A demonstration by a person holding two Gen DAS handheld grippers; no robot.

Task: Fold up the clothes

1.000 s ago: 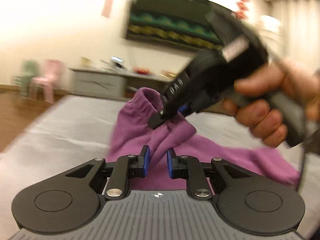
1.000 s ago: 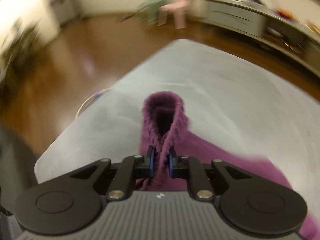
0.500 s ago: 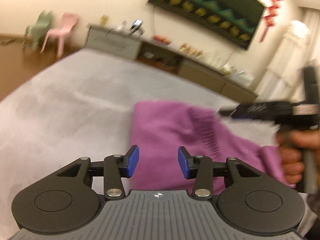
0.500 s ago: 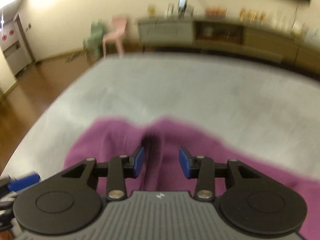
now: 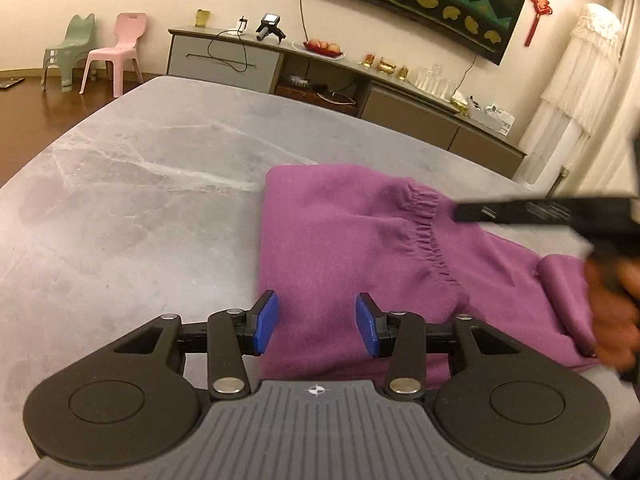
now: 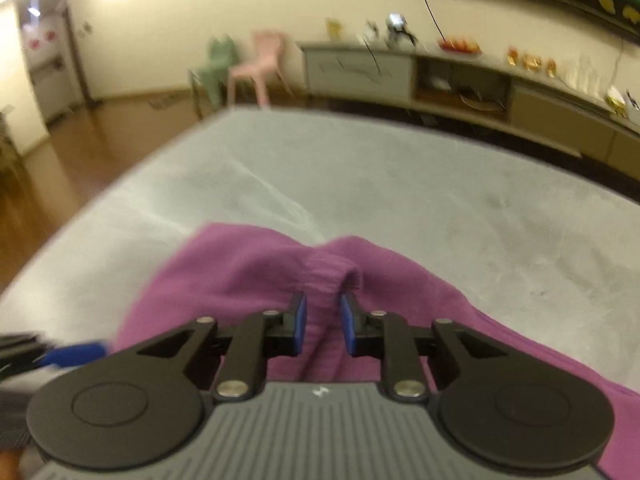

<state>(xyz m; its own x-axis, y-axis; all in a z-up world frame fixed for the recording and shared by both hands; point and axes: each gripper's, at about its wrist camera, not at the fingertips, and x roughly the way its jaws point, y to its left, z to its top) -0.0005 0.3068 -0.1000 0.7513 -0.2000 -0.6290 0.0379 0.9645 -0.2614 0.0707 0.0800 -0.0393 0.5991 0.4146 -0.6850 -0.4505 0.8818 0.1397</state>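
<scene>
A purple garment (image 5: 344, 240) with an elastic waistband (image 5: 430, 236) lies folded on the grey marble table (image 5: 140, 200). My left gripper (image 5: 316, 326) is open just above the garment's near left edge, holding nothing. My right gripper (image 6: 323, 320) is partly open, its blue pads on either side of a raised ridge of the waistband (image 6: 332, 276), with gaps showing. The garment (image 6: 240, 276) spreads under it. The right gripper's body (image 5: 540, 212) shows at the right of the left wrist view, over the waistband.
A long sideboard (image 5: 360, 84) with small items stands behind the table. A green chair (image 5: 68, 52) and a pink chair (image 5: 116, 52) stand on the wooden floor at the far left. White curtains (image 5: 580, 92) hang at the right. Bare tabletop lies left of the garment.
Both grippers held the waistband lifted one second ago, then opened and let it drop. The garment now lies flat and folded. The right gripper's jaws have narrowed around a waistband ridge.
</scene>
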